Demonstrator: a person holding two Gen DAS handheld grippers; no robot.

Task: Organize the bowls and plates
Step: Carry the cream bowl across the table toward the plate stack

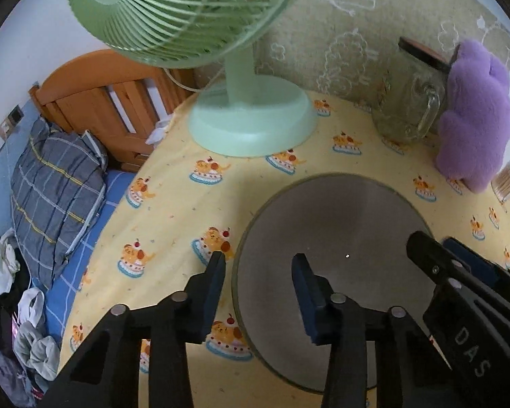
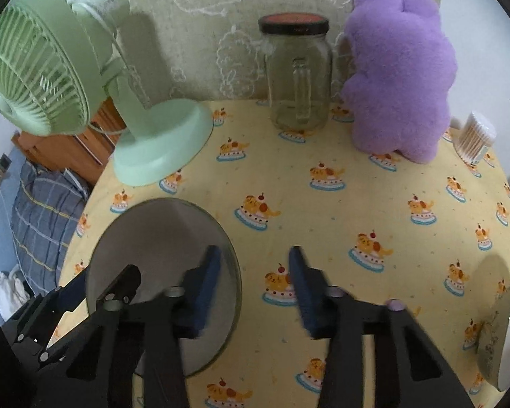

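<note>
Yellow cloth with cake-and-dog prints covers the surface [image 2: 357, 204], where a mint-green table fan [image 2: 153, 149], a clear glass jar with a dark lid [image 2: 299, 78] and a purple plush toy [image 2: 397, 74] stand along the back wall. One round grey plate [image 1: 326, 238] lies flat on the cloth in front of the fan. The left gripper [image 1: 259, 265] has its fingers spread over the plate's left rim, and the right gripper [image 2: 253, 258] has its fingers spread over the plate's right rim, neither pinching anything.

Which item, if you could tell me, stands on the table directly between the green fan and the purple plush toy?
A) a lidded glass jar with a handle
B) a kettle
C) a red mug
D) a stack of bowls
A: the right wrist view shows the glass jar, dark-lidded, between the fan and the plush toy.
</note>
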